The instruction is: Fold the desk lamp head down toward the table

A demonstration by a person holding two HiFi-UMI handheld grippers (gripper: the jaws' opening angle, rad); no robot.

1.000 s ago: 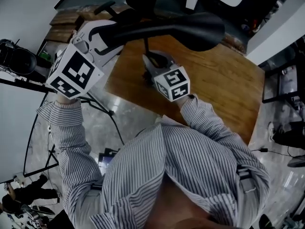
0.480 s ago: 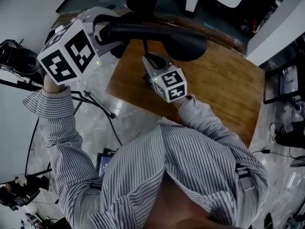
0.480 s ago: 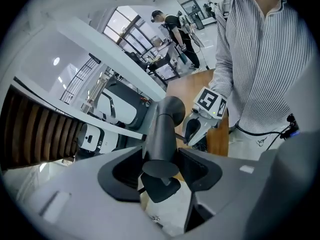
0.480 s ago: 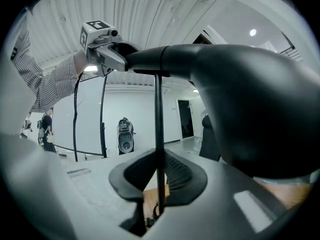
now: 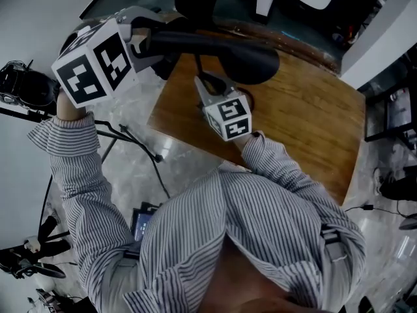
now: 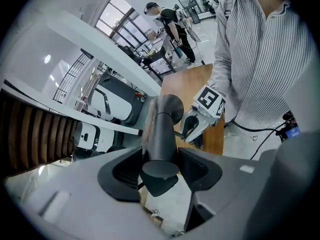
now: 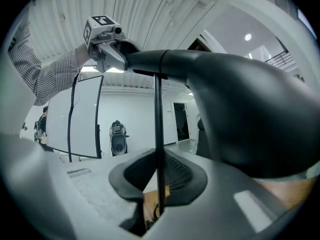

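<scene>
Now | lamp head [image 5: 241, 57]: between left gripper [image 6: 160, 170] fingers | stem [image 7: 158, 114]: right gripper [image 7: 159, 184] fingers

Lamp head [image 5: 221, 47]: matte black. Lamp stem [image 7: 158, 109]: black. Table [image 5: 306, 122]: brown, wood grain. Your left cube [image 5: 91, 67], right cube [image 5: 229, 117]: white, black square markers. Your shirt [image 5: 215, 240]: white, grey pinstripe. Floor [image 5: 133, 168]: grey, marbled.

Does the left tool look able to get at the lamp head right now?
Yes, it seems: the left tool is clamped on the narrow end of the lamp head, with nothing in between.
</scene>
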